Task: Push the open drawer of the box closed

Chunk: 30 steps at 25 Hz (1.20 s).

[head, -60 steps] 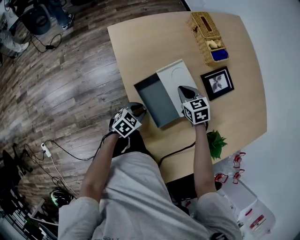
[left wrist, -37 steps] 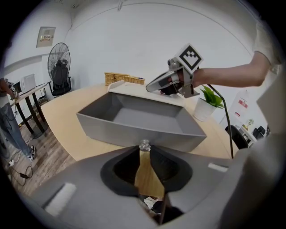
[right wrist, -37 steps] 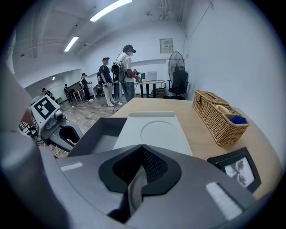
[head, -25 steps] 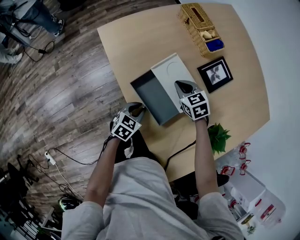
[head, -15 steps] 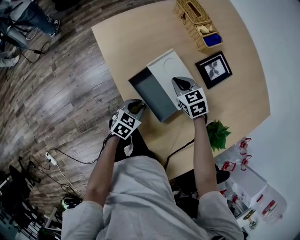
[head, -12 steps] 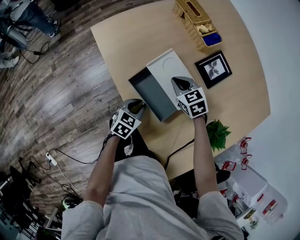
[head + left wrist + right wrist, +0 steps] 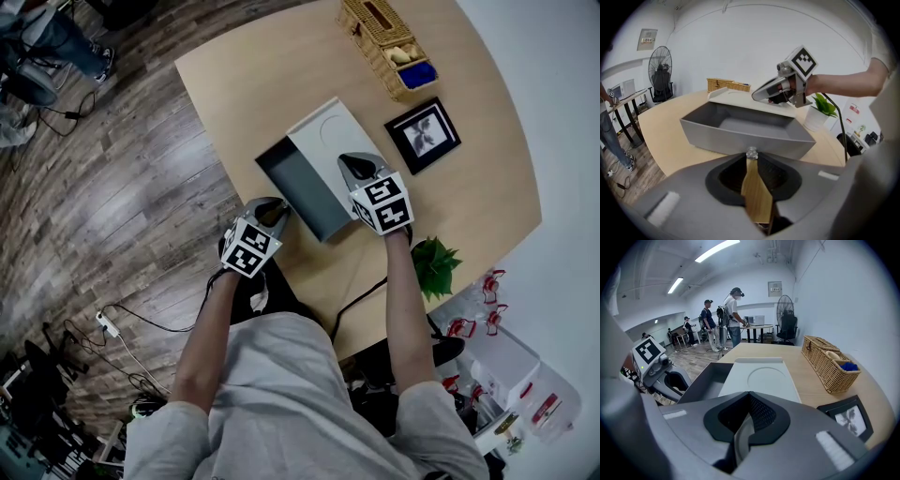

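- Left tongs: closed, empty, their tip just beside the drawer's outer wall, at its 7 o'clock.
- Drawer: open, sticking out of the box toward 8 o'clock, on the bench.
- Box: white top.
- Right tongs: closed, empty, over the box's 5 o'clock end.

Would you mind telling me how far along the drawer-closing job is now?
Done: nothing yet; the grey open drawer stands pulled out of the white-topped box. In hand: the right gripper, shut, is over the box top, and the left gripper, shut, sits at the drawer's front wall; contact unclear. Left: the whole push inward.
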Motion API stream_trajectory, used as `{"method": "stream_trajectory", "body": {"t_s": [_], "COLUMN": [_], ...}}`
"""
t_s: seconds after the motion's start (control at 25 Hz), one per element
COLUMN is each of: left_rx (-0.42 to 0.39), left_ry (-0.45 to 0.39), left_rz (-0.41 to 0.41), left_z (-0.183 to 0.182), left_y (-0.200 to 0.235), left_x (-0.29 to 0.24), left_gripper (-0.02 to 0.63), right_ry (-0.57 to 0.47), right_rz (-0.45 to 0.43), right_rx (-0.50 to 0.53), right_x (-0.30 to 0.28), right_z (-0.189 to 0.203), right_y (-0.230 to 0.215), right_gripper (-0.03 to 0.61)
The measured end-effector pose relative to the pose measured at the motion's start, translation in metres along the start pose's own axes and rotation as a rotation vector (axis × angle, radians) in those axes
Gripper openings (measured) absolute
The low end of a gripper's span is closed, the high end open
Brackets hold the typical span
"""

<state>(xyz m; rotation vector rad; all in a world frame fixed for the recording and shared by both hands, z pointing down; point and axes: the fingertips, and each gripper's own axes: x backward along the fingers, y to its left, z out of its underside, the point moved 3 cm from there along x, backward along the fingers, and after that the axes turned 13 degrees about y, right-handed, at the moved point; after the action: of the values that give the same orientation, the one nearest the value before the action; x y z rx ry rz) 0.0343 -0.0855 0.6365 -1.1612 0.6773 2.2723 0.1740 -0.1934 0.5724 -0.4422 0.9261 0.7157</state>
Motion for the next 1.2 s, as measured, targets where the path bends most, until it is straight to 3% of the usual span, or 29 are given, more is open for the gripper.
{"method": "stream_trajectory", "body": {"t_s": [1.2], "left_rx": [-0.037], "left_ry": [-0.005], "left_rz": [0.018], "left_z": [-0.014], "left_y": [0.001], "left_x": [-0.009], "left_gripper": [0.103], "right_ry": [0.002], "right_rz": [-0.005], "right_rx": [0.000], "right_x": [0.000], "right_z": [-0.001], "right_y": [0.000], "right_gripper": [0.002]}}
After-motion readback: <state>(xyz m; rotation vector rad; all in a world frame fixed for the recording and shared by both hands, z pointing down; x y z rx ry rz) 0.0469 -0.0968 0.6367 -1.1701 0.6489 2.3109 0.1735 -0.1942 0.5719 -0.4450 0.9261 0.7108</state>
